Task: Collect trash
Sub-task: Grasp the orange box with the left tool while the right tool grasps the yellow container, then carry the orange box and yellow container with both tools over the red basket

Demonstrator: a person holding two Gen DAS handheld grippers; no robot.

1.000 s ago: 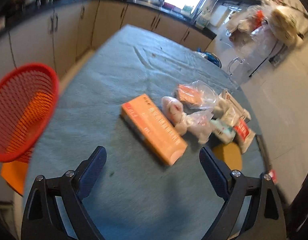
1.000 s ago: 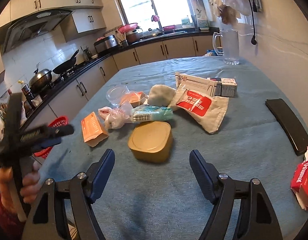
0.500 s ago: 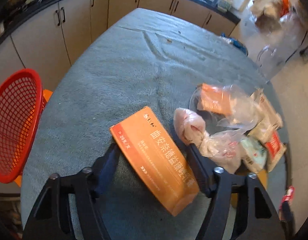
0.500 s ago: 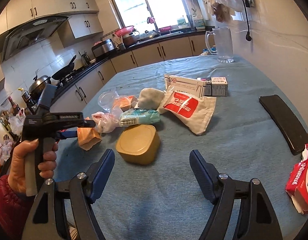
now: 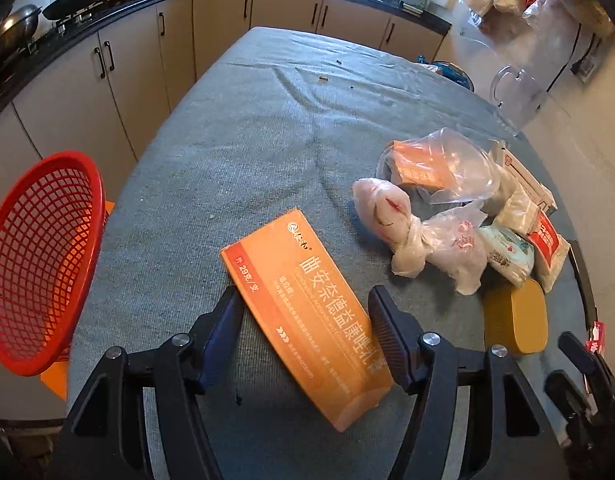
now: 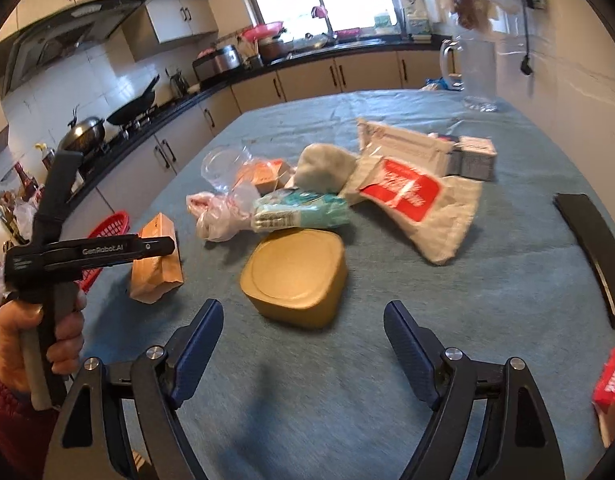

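Note:
A long orange box lies on the blue-grey tablecloth. My left gripper straddles it with both fingers beside its sides, jaws still open around it; the box also shows in the right wrist view under the left gripper. A red mesh basket stands off the table's left edge. My right gripper is open and empty, just in front of a mustard-yellow container. Behind that lies a trash pile: knotted plastic bags, a wet-wipes pack, a red-and-white pouch.
A glass pitcher stands at the table's far end. A black flat object lies at the right edge, a red-and-white carton at the near right. Kitchen cabinets and a stove with pans run along the left.
My left gripper moved forward and down over the orange box and narrowed around it. My right gripper moved closer to the yellow container.

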